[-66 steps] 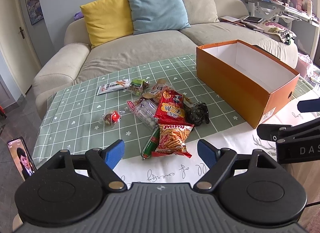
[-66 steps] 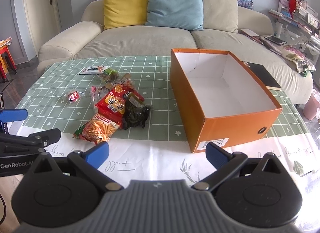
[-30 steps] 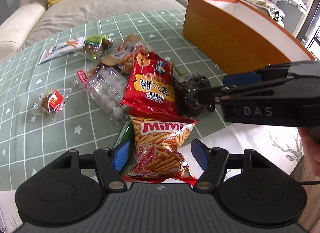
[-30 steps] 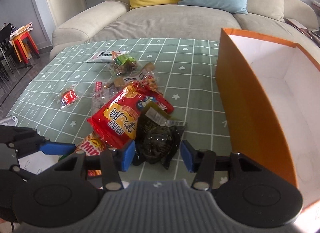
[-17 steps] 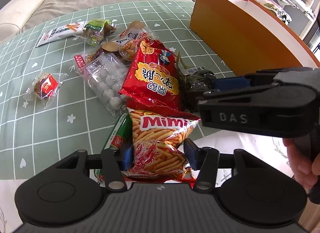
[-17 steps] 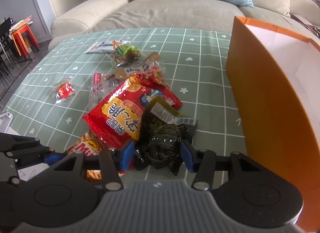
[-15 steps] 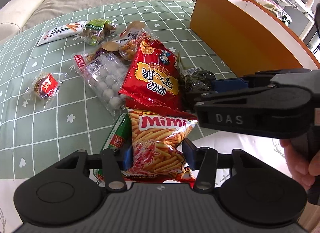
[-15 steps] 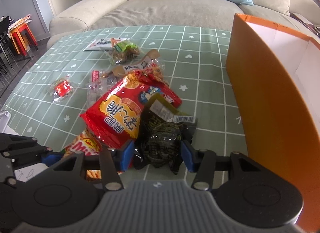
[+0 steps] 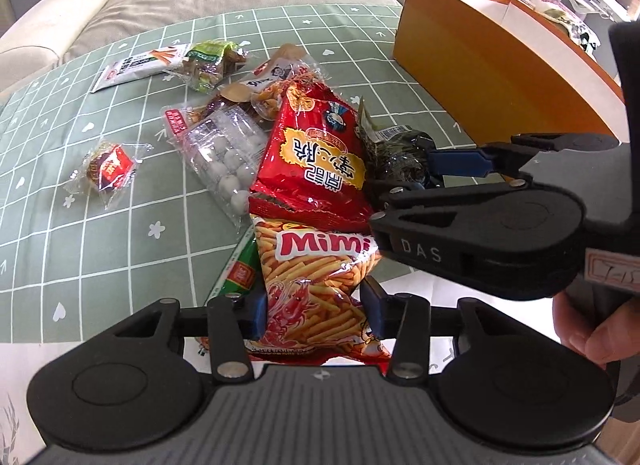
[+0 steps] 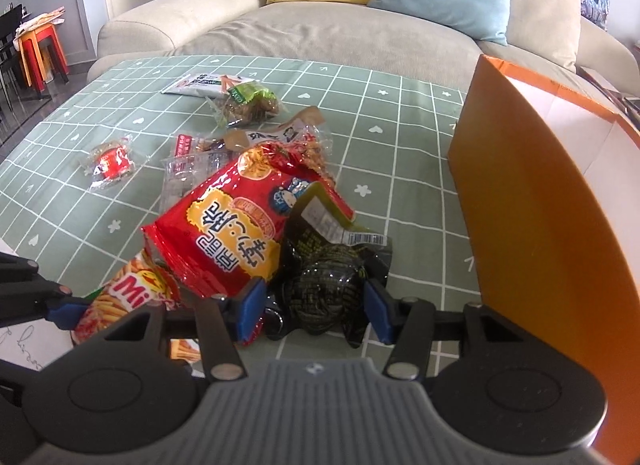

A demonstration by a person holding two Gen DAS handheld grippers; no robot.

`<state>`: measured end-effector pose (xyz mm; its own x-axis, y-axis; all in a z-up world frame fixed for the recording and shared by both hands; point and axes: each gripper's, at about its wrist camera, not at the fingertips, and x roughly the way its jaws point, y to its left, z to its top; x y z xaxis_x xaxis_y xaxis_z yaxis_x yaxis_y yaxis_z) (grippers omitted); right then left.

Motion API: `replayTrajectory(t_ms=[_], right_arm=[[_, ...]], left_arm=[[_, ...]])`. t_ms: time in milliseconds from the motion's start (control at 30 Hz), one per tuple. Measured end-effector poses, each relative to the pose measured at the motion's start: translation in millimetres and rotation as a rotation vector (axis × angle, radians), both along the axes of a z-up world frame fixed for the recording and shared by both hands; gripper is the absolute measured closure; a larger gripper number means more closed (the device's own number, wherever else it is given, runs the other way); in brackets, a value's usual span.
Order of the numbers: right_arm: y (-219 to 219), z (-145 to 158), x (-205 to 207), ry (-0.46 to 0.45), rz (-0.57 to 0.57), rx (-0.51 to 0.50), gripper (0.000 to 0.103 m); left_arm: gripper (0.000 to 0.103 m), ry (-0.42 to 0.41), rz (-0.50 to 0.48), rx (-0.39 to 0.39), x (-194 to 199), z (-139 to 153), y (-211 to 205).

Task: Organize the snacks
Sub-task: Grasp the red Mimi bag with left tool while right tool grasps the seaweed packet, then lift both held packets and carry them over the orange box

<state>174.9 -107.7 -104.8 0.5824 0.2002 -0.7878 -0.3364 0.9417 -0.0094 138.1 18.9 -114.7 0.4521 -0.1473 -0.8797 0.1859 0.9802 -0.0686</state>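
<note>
Closing on the chips bag (image 9: 320,289) at lower middle, the left gripper (image 9: 316,315) should squeeze gently. The right gripper (image 10: 314,315) pinches the dark packet (image 10: 328,289); the orange box (image 10: 540,205) waits right.

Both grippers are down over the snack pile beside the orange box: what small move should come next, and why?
Probably finish both grips, then lift. The left gripper is closing with the Mimi bag between its pads, and the right gripper brackets the dark packet, apparently pressing it. Both packs lie on the table, and the orange box stands open alongside to take them.
</note>
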Motion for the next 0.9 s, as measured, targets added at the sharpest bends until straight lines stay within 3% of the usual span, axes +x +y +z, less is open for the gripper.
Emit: replayTrajectory(t_ms=[133,200,233,267,500,533,567,633,767,900], right_arm=[[-5.2,3.2,-3.1,0.007,-0.014,0.011,0.06],[-8.8,7.6,-6.6,0.005,-0.022,0.013,0.08],[-11.2,11.3,-8.9,-0.003,-0.02,0.017,0.1],[-13.3,14.1,-10.1,0.001,-0.014,0.021,0.103],[-26.8,22.7,-24.4,0.007,0.004,0.076,0.1],[-27.7,23.5,-27.4,-0.008,0.019,0.074,0.094],[-27.4,23.8,-30.5,-0.03,0.034,0.06,0.079],[-26.2,22.8,-36.4,-0.083,0.062,0.023,0.067],[-25.1,18.9,-38.4,-0.109,0.072,0.017,0.06],[-20.9,12.6,-39.3,-0.118,0.086,0.02,0.059]], left_arm=[[0.052,-0.017,0.008,-0.001,-8.1,7.4,0.5],[0.053,-0.024,0.01,0.001,-11.3,11.1,-0.4],[0.053,-0.027,0.01,0.001,-13.4,12.8,-1.3],[0.053,-0.029,0.011,0.001,-15.3,14.1,-2.3],[0.054,-0.053,0.038,0.012,-29.3,22.3,-1.4],[0.054,-0.056,0.054,0.006,-31.1,23.1,0.9],[0.054,-0.058,0.074,0.0,-32.2,24.1,3.7],[0.054,-0.064,0.113,-0.002,-33.1,26.4,10.1],[0.054,-0.074,0.181,-0.012,-33.4,28.2,24.4],[0.054,-0.072,0.208,-0.022,-31.5,28.4,32.8]])
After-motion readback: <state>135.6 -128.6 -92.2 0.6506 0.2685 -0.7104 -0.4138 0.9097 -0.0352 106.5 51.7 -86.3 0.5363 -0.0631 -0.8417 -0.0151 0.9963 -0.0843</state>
